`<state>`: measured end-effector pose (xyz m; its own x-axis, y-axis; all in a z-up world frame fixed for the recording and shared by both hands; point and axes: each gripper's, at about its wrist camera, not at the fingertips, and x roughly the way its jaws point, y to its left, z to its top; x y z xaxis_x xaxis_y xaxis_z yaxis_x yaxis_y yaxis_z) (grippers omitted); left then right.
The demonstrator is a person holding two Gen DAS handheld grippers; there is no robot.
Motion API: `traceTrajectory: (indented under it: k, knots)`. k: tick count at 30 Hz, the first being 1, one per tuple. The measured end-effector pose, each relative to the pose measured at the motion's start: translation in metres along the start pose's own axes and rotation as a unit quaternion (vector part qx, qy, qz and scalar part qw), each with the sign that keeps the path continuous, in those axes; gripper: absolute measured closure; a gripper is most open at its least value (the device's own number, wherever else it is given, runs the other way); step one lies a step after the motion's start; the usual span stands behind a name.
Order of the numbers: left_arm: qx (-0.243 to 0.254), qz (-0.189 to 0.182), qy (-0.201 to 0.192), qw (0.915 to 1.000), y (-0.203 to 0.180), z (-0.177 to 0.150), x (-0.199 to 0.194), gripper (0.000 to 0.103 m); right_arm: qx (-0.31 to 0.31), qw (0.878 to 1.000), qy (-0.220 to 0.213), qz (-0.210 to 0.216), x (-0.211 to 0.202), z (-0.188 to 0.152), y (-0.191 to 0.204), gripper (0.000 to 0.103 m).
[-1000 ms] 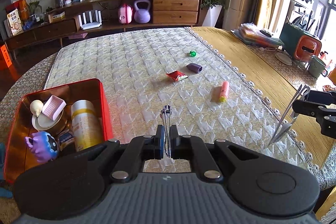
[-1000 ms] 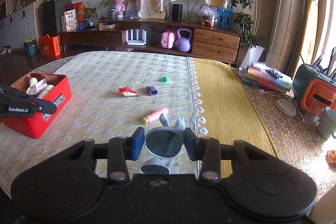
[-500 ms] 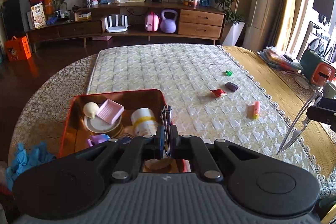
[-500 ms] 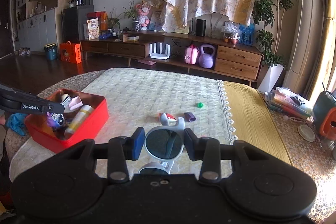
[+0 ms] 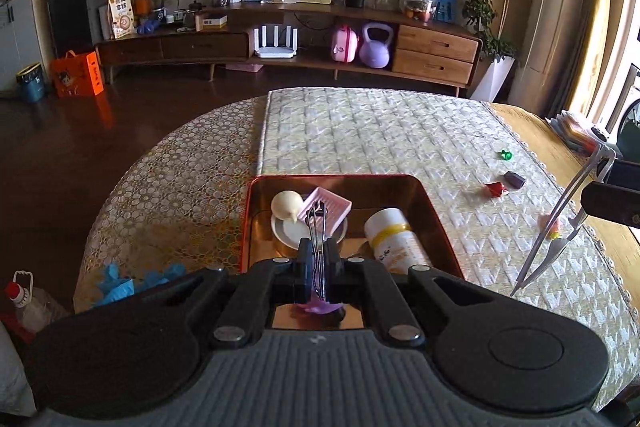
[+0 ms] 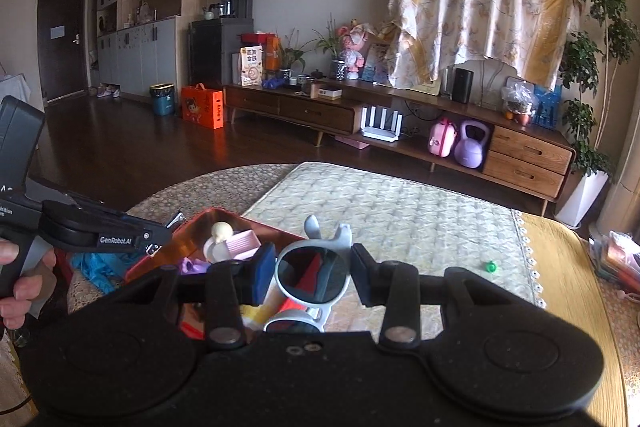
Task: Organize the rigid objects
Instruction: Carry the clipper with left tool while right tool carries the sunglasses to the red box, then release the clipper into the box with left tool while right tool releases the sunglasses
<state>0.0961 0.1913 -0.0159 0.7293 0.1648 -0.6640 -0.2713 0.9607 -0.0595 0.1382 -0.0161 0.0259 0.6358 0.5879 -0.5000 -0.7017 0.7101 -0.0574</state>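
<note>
A red tin box (image 5: 249, 219) stands on the quilted mat, holding a white plate, a cream bulb, a pink tray (image 5: 326, 203), a white-and-yellow bottle (image 5: 394, 239) and a purple toy. My left gripper (image 5: 319, 251) hangs over the box, shut on a thin metal clipper (image 5: 317, 223). My right gripper (image 6: 314, 267) is shut on white sunglasses (image 6: 308, 273) with dark lenses, just right of the box (image 6: 212, 217). Still on the mat are a green piece (image 5: 506, 155), a purple piece (image 5: 514, 179), a red packet (image 5: 495, 189) and a blurred pink tube (image 5: 550, 223).
Blue cloth (image 5: 120, 283) lies at the table's left edge, with a plastic bottle (image 5: 28, 307) below it. A person's hand (image 6: 16, 287) holds the left gripper (image 6: 160, 235). A stack of papers (image 6: 620, 259) sits at the table's right side. A wooden sideboard (image 5: 436, 55) lines the far wall.
Both grippers have swung left across the mat. The red box now lies straight under the left gripper, and the sunglasses have come up beside it. Neither grip has changed.
</note>
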Motion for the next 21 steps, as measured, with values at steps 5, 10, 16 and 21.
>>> traceTrajectory:
  k: [5, 10, 16, 21]
  knots:
    - [-0.004, 0.009, 0.013, 0.9999, 0.019, -0.009, 0.009, 0.097, 0.006, 1.000, 0.015, 0.020, 0.022, 0.002, 0.019, 0.063]
    - [-0.004, 0.011, 0.030, 0.9995, 0.026, -0.018, 0.021, 0.097, 0.019, 0.998, 0.034, 0.045, 0.041, -0.001, 0.031, 0.063]
    - [0.006, 0.007, 0.040, 0.9992, 0.021, -0.022, 0.033, 0.097, 0.026, 0.996, 0.059, 0.061, 0.060, -0.007, 0.043, 0.063]
    - [0.011, 0.006, 0.061, 0.9981, 0.016, -0.026, 0.047, 0.097, 0.026, 0.994, 0.078, 0.072, 0.073, -0.011, 0.048, 0.063]
